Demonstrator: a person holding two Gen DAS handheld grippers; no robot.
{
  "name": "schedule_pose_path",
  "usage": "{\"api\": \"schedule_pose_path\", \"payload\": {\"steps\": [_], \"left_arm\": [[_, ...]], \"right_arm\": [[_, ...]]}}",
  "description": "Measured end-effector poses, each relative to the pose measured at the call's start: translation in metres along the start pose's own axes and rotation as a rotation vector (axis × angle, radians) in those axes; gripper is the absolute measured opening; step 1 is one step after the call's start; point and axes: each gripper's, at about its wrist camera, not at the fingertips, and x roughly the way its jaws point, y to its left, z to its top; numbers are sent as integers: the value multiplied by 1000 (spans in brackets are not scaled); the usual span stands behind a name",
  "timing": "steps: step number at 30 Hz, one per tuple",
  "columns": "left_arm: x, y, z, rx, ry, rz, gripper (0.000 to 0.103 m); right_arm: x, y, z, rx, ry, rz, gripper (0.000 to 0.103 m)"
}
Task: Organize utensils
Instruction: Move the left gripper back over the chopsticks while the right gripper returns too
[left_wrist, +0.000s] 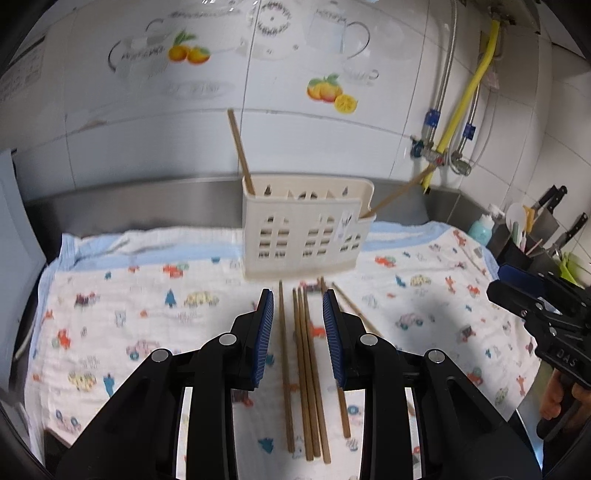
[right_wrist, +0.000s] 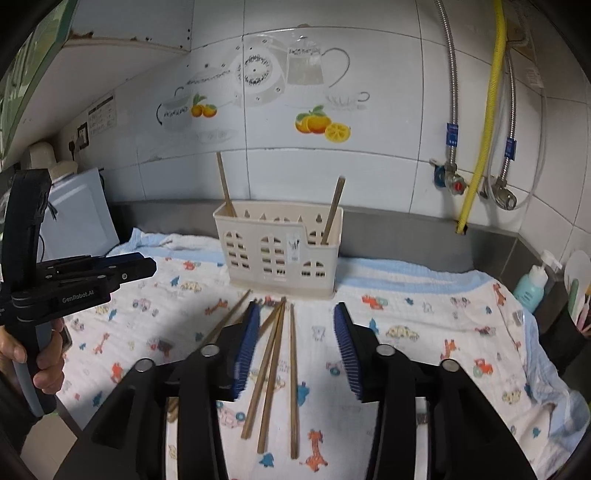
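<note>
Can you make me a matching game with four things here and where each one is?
Things:
1. holder
2. loose chopsticks
3. yellow hose
4. blue bottle

Places:
A. lying flat on the cloth
B. running down the tiled wall
C. far right, beside the cloth
D. upright at the back of the cloth, a chopstick sticking out at each end

Pairs: 1-D, 2-A, 3-B, 4-C
</note>
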Motion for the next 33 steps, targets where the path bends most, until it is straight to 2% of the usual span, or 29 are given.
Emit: {"api": "schedule_pose_path", "payload": {"steps": [11,21,26,33], "left_arm": [[12,12,-40,-43,76,1,28],[22,26,-69,-71,132,33,28],[31,28,-82,-72,163,40,28],[45,27,-95,-66,208,27,28]], "right_arm": [[16,0,-45,51,75,-5,43],[25,-10,-81,105,139,-15,43],[36,-11,-94,112,177,-8,34],[54,-9,-108,116,232,17,29]]}}
